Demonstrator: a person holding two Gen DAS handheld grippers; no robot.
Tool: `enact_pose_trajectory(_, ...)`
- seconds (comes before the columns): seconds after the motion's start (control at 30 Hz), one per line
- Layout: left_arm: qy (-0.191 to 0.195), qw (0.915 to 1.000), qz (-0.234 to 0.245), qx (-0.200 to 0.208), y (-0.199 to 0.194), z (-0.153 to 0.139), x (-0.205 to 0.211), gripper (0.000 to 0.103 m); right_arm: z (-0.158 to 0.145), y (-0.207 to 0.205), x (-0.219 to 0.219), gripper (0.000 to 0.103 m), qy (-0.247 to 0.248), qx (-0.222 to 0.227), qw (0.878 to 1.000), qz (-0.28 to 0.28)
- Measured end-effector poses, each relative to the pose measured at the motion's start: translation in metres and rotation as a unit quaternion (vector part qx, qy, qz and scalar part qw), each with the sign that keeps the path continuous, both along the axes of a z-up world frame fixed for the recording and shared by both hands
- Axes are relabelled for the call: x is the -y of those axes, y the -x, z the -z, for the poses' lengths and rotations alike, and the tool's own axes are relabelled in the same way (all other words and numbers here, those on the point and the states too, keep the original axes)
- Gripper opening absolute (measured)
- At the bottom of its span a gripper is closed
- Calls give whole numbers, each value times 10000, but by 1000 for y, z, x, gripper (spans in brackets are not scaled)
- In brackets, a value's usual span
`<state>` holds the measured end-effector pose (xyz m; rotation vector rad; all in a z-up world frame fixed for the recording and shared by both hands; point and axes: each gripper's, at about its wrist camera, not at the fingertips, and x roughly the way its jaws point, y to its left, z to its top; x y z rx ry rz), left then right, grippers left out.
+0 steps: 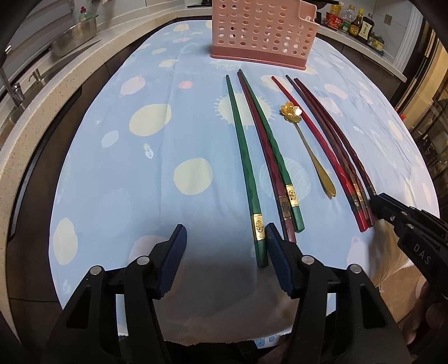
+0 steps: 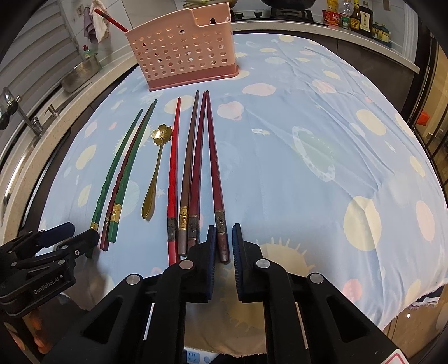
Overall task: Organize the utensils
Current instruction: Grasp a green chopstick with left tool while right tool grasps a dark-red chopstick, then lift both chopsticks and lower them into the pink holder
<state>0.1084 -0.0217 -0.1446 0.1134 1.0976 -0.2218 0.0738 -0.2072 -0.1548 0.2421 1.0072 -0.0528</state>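
Note:
Several chopsticks lie side by side on the blue tablecloth [image 1: 112,173]. Two are green [image 1: 243,156], the others red and dark red [image 2: 212,168]. A gold flower-headed spoon [image 1: 305,145] lies between the groups; it also shows in the right wrist view [image 2: 156,162]. A pink perforated utensil holder [image 1: 263,30] stands behind them and holds one red chopstick [image 2: 112,19]. My left gripper [image 1: 225,240] is open, its right finger beside the handle of a green chopstick. My right gripper [image 2: 224,238] is open around the handle end of the rightmost dark red chopstick.
A stone counter with a sink, tap [image 2: 30,120] and metal bowl [image 1: 74,36] runs along the left. Sauce bottles [image 2: 361,16] stand at the back right. The cloth's front edge [image 2: 252,350] hangs just under the grippers.

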Motion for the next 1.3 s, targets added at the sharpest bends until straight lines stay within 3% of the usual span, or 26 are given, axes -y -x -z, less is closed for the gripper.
enact_pose_trajectory(0.2, 199, 9998, -66, -39, 0, -3, -12, 9, -1, 4, 0, 8, -49, -4, 10000, -33)
enact_pose_trajectory(0.37, 349, 9993, -111, -53, 2, -9, -19, 8, -7, 11, 0, 7, -71, 46, 10000, -48)
enact_pose_trajectory(0.57, 530, 9982, -211, 193, 8, -36, -29, 7, -32, 23, 5, 7, -109, 311, 9995, 7)
enact_pose_trajectory(1.0, 888, 9896, -377, 1068, 5, -115, -47, 7, -116, 26, 25, 7, -124, 1361, 9904, 214)
enact_pose_trajectory(1.3, 965, 9800, -522, 1659, -17, -158, -52, 7, -150, 13, 31, 7, -155, 1831, 9827, 222)
